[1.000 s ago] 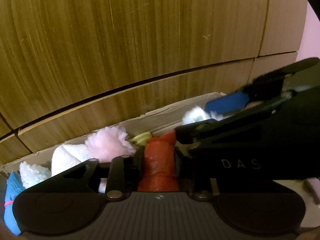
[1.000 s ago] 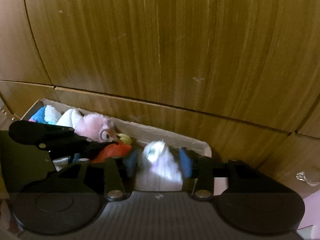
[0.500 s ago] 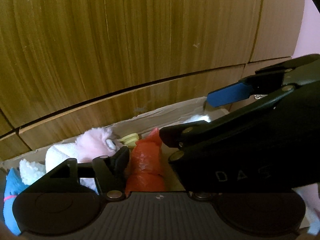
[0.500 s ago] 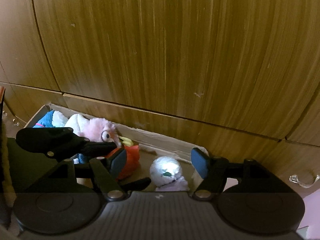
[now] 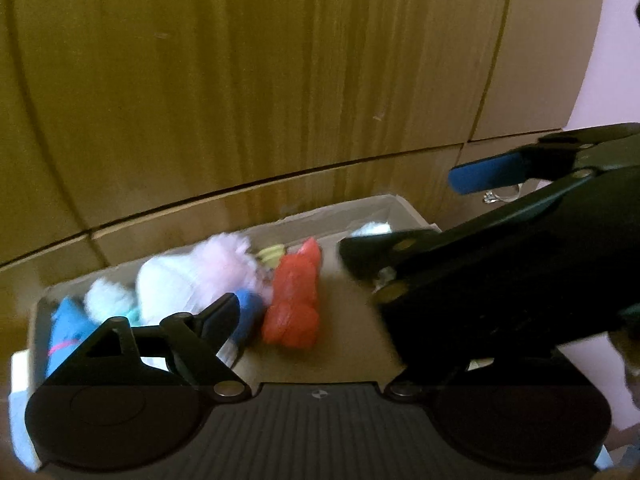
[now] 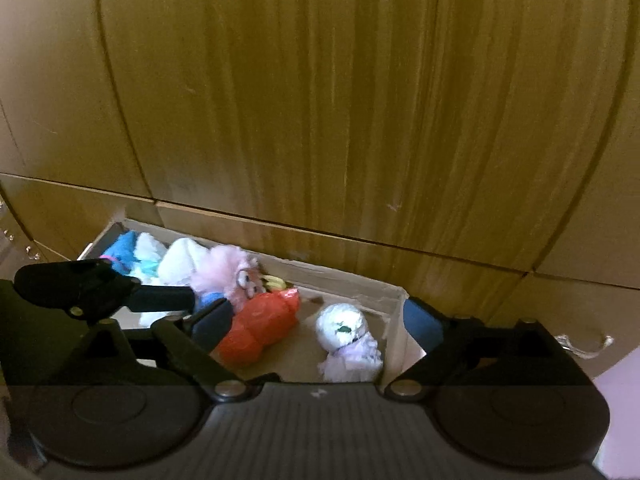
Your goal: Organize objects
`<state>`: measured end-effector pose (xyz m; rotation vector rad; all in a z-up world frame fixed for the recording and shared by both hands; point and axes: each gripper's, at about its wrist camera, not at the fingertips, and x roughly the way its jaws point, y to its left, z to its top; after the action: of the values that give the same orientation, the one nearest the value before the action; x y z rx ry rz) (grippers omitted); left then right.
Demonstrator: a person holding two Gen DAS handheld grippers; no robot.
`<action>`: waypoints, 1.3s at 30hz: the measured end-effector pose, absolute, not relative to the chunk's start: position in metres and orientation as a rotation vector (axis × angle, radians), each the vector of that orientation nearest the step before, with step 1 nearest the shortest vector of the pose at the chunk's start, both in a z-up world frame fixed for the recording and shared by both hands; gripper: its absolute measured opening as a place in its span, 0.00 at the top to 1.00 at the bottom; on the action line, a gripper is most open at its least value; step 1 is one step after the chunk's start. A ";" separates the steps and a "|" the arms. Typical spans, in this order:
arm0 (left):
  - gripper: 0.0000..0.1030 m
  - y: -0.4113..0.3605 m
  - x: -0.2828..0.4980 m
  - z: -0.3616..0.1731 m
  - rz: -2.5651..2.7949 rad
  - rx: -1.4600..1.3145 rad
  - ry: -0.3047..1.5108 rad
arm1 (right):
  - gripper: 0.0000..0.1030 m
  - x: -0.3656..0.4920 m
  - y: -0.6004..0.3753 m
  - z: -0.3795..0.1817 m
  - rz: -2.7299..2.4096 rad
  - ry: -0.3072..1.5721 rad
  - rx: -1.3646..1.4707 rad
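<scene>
A cardboard box (image 6: 394,300) stands against a wooden cabinet and holds soft toys. A red plush (image 5: 294,304) (image 6: 260,324) lies in its middle, a white and lilac plush (image 6: 346,334) at its right end, a pink fluffy plush (image 5: 224,264) (image 6: 228,276) and white and blue toys at the left. My left gripper (image 5: 316,312) is open and empty above the box; its right finger is hidden behind the right gripper's body. My right gripper (image 6: 320,324) is open and empty above the box.
The wooden cabinet (image 6: 320,100) with drawer fronts rises right behind the box. A metal drawer handle (image 6: 586,346) shows at the right. A pink wall (image 5: 608,60) lies to the right of the cabinet.
Both grippers have opened and drawn back up from the box. The left let go of the red plush, the right let go of the white and lilac plush; both toys now lie in the box.
</scene>
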<state>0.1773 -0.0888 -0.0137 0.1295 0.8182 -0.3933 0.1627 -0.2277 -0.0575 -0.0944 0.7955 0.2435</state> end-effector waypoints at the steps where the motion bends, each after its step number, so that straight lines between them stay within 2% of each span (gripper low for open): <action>1: 0.14 -0.092 0.172 -0.012 -0.390 0.123 0.815 | 0.10 0.155 -0.226 -0.053 0.232 0.782 -0.100; 8: 0.12 -0.051 0.102 0.017 -0.338 0.104 0.746 | 0.01 0.092 -0.215 -0.017 0.112 0.664 -0.158; 22: 0.08 0.011 -0.022 0.033 -0.209 0.058 0.661 | 0.01 -0.006 -0.204 0.022 0.028 0.534 -0.238; 39: 0.08 0.027 -0.079 0.016 -0.186 0.058 0.671 | 0.01 -0.050 -0.196 0.028 0.029 0.513 -0.250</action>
<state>-0.0789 0.0269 0.0163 0.0577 0.6715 -0.1861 -0.0498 -0.1963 0.0276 -0.2496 0.5134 0.0292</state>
